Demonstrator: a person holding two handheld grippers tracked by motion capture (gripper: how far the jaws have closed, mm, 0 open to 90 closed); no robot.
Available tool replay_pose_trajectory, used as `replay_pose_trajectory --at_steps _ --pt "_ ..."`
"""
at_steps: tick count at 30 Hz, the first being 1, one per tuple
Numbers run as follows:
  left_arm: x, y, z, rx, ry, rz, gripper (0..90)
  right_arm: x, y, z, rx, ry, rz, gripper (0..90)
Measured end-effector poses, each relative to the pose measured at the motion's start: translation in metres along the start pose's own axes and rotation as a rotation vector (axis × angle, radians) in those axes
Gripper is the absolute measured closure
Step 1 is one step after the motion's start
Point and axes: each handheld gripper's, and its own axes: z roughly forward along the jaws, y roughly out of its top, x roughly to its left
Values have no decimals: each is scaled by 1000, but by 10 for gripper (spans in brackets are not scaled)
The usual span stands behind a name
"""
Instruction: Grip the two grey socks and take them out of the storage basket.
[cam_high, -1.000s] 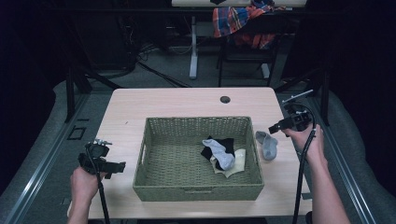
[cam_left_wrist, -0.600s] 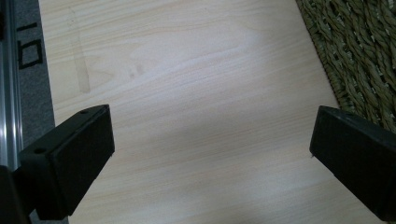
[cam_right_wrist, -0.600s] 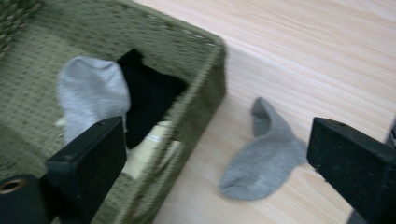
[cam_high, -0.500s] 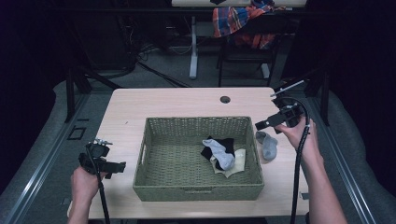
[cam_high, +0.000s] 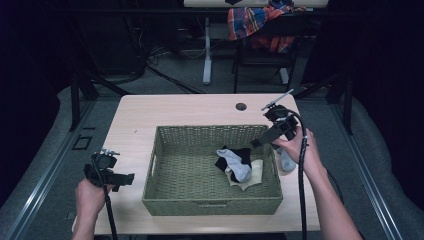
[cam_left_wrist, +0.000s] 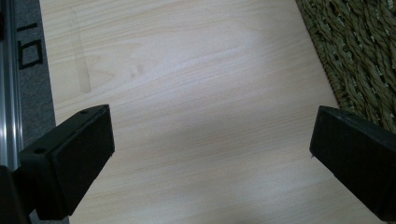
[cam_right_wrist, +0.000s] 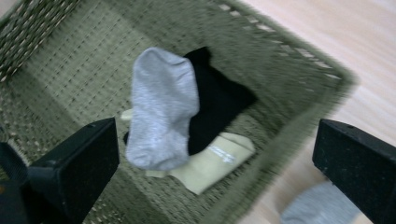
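While three socks (cam_high: 239, 166) lie in the wicker basket (cam_high: 165, 176), a grey sock (cam_high: 287, 161) at right-centre remains out; my right gripper (cam_high: 256, 143), jaws just opening, is empty.

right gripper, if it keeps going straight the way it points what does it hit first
Most likely the grey sock on the pile in the basket; the open right gripper aims at it, though depth is hard to judge.
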Motion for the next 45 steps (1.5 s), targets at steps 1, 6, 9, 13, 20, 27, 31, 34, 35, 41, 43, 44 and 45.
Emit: replay_pose_trajectory --at_steps 1,6,9,13,20,27,31,34,35,41,43,44,45 --pt "0 0 0 0 0 0 1 4 1 4 6 5 -6 31" --pt "-1 0 0 3 -4 2 1 16 7 24 52 23 -48 68" --pt "-1 1 0 3 -4 2 1 20 8 32 62 28 -56 89" --pt "-1 1 1 4 -4 4 1 27 11 47 89 33 -73 135" --pt "-1 1 1 9 -3 6 1 35 13 74 150 18 -79 229" --pt "-2 1 2 18 -5 11 2 42 15 97 204 20 -92 376" --pt "-2 1 2 17 -3 10 2 41 15 106 263 20 -96 576" --pt "-1 1 2 16 -1 10 2 41 14 109 277 28 -89 682" --pt "-1 1 2 16 -1 10 2 41 14 109 277 28 -89 682" --pt "-2 1 2 16 -2 9 2 39 14 110 293 60 -69 842" --pt "-1 1 2 16 -2 8 2 39 15 108 301 59 -72 857" --pt "-1 1 2 16 -2 9 2 38 15 104 283 56 -79 860" --pt "-1 1 2 16 -2 9 2 38 15 104 283 56 -79 860"
